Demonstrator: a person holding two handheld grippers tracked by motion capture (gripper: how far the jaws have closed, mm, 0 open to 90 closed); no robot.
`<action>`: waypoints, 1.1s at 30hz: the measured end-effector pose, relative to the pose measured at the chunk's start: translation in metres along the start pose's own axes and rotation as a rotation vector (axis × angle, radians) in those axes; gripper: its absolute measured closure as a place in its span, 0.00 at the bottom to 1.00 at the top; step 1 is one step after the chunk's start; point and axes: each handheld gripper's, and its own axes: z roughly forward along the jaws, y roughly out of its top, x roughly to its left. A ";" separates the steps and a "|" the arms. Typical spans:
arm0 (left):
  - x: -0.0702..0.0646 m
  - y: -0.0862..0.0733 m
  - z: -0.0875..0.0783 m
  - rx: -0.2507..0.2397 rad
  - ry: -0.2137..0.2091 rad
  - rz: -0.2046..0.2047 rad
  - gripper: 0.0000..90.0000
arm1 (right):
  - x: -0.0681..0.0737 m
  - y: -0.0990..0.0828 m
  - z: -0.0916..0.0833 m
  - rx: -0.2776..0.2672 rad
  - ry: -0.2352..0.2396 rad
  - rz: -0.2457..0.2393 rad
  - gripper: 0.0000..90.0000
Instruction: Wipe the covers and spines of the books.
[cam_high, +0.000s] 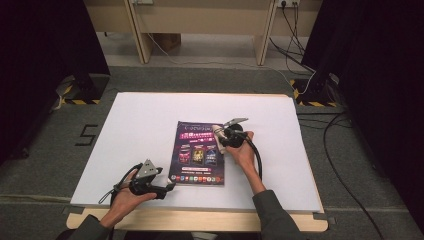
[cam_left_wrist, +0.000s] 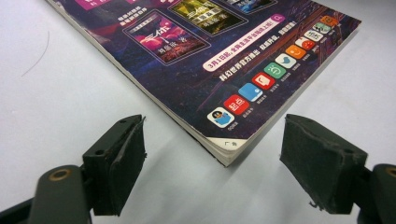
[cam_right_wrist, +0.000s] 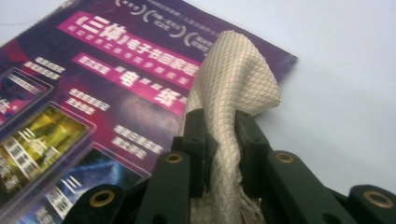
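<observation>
I see no box, tray or bowl here, so what counts is what each tool holds. My right gripper (cam_right_wrist: 223, 135) has its jaws pressed together on a beige cloth (cam_right_wrist: 233, 79) with a diamond weave; a folded bunch of it rises out between the pads and hangs above the upper right corner of the magazine (cam_high: 199, 152). From the high view I read the cloth as lifted just clear of the cover, though it is small there and I cannot be sure it does not brush the page.

My left gripper (cam_left_wrist: 212, 161) has its jaws spread wide with nothing between them, low over the table and aimed at the near corner of the magazine, which lies just ahead of the pads without touching either one. In the high view that gripper (cam_high: 167, 187) sits just beside the magazine's lower left corner.

The magazine lies flat and closed near the middle of the white sheet (cam_high: 140, 125), its dark purple cover up and its page edges facing my left tool. Bare white surface lies on both sides of it and beyond it toward the far edge.

The sheet covers a wooden tabletop (cam_high: 200, 220) whose strip shows along the near edge. Grey carpet, dark curtains and loose cables (cam_high: 345, 165) surround the table.
</observation>
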 end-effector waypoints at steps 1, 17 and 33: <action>0.000 0.000 0.000 0.000 0.000 0.001 0.24 | 0.002 0.001 0.001 -0.004 -0.001 -0.005 0.86; -0.002 0.000 0.001 0.006 -0.023 0.014 0.26 | 0.100 0.021 0.031 0.004 0.197 -0.189 0.86; -0.001 0.000 -0.002 -0.005 -0.018 0.011 0.26 | 0.072 0.009 0.017 0.015 0.168 -0.134 0.85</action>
